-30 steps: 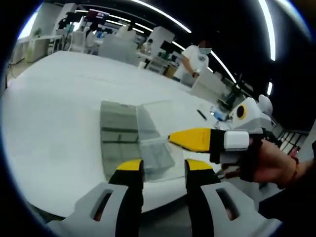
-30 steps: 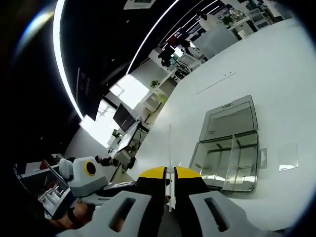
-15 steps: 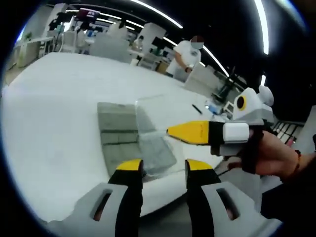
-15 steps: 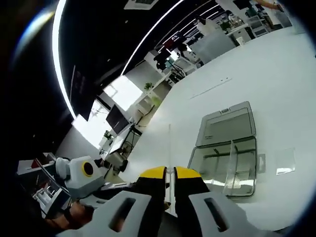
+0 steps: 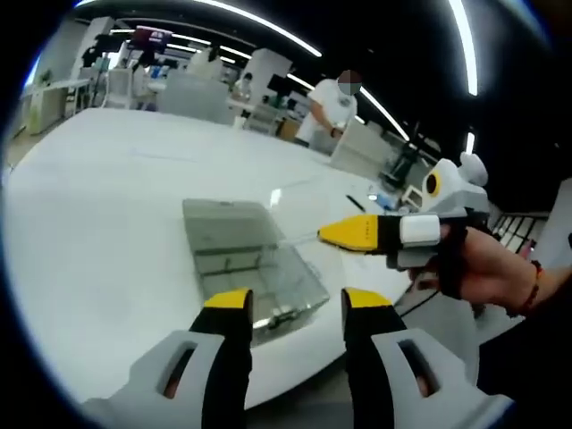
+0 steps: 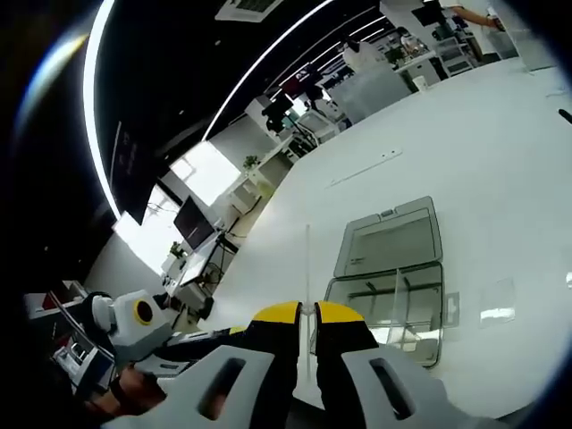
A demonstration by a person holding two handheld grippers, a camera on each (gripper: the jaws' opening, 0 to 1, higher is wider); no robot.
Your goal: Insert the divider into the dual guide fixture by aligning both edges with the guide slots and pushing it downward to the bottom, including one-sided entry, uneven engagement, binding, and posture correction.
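Clear plastic fixture [image 5: 253, 268], lid laid back: seen resting on the white table [image 5: 98, 223], just beyond the left gripper [image 5: 286, 302], whose jaws were spread with nothing between them. Right gripper [image 6: 306, 310]: jaws pressed together on the thin transparent divider [image 6: 307, 268], held edge-on above the table and short of the fixture [image 6: 389, 295]. In the left gripper view, the right gripper [image 5: 344, 234] was seen entering from the right, gripped by a hand [image 5: 487, 268]. Small clear plate [image 6: 497, 302]: lying on the table beside the fixture.
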